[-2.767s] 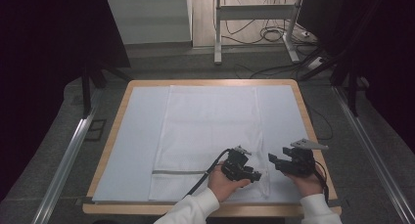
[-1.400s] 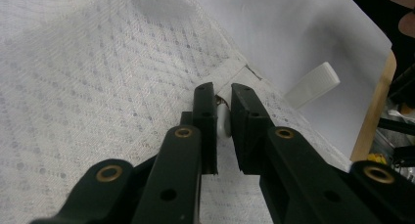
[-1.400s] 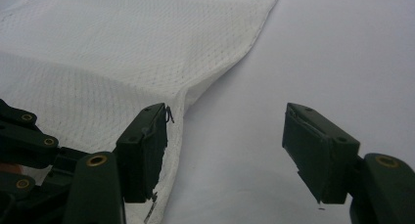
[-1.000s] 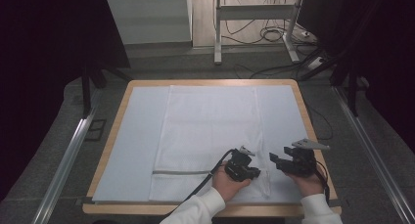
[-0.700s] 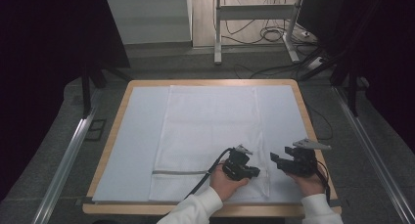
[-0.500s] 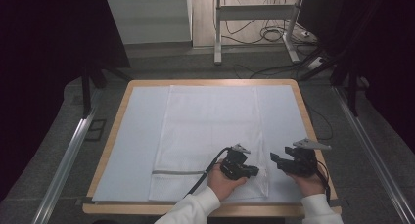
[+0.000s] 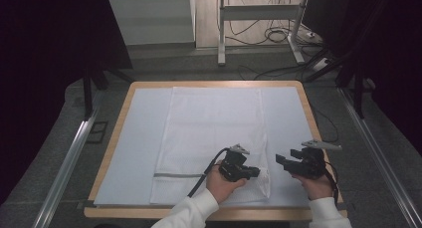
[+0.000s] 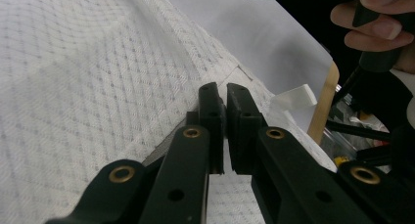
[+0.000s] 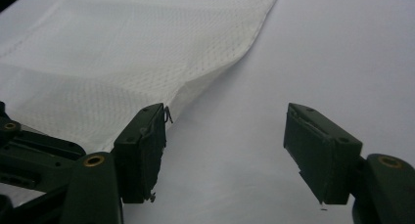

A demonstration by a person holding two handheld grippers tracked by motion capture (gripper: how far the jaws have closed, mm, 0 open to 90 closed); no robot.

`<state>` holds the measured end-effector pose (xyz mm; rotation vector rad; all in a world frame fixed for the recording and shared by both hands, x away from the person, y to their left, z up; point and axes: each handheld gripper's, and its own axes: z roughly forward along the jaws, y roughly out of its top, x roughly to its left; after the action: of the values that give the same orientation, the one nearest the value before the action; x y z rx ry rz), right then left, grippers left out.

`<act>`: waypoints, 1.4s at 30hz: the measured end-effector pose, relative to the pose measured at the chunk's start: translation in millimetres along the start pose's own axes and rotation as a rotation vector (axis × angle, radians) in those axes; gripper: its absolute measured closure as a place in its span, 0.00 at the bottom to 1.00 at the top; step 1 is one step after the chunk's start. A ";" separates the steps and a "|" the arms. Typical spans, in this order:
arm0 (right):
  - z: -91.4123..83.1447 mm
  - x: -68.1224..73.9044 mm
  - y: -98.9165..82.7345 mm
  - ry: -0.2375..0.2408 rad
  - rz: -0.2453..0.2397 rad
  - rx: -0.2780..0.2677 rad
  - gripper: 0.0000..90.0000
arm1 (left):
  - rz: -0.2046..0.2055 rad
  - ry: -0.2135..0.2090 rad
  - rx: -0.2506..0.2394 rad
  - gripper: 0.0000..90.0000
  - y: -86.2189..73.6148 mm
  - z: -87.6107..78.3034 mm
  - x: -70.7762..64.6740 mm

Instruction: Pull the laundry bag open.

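A wooden-edged table (image 7: 124, 106) is filling the middle of the high view, a pale sheet (image 7: 134, 153) covering its top. A white mesh cloth (image 7: 214, 128) is lying flat down the centre of that sheet, its near right corner sitting in the lower middle of the frame. The left gripper (image 7: 254, 172) is pinching that corner, jaws pressed together on the fabric. The right gripper (image 7: 284, 160) is hovering just right of the cloth's edge, lower right of the frame, jaws spread wide with nothing between them.
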<state>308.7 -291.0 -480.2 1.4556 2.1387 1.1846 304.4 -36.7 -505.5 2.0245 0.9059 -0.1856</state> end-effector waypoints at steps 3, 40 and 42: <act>-0.4 0.5 1.6 0.024 0.024 0.016 0.33 | -0.001 -0.002 -0.005 0.96 0.0 -3.3 0.4; 31.6 17.2 7.3 0.203 0.133 0.134 0.35 | 0.010 -0.004 -0.006 0.96 -4.6 -7.4 -0.3; 32.5 17.6 6.9 0.202 0.140 0.136 0.36 | 0.011 -0.004 -0.007 0.96 -4.7 -7.1 -0.4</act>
<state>326.0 -259.5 -491.5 1.6301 2.3241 1.3079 299.5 -29.8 -504.2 2.0219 0.8918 -0.1801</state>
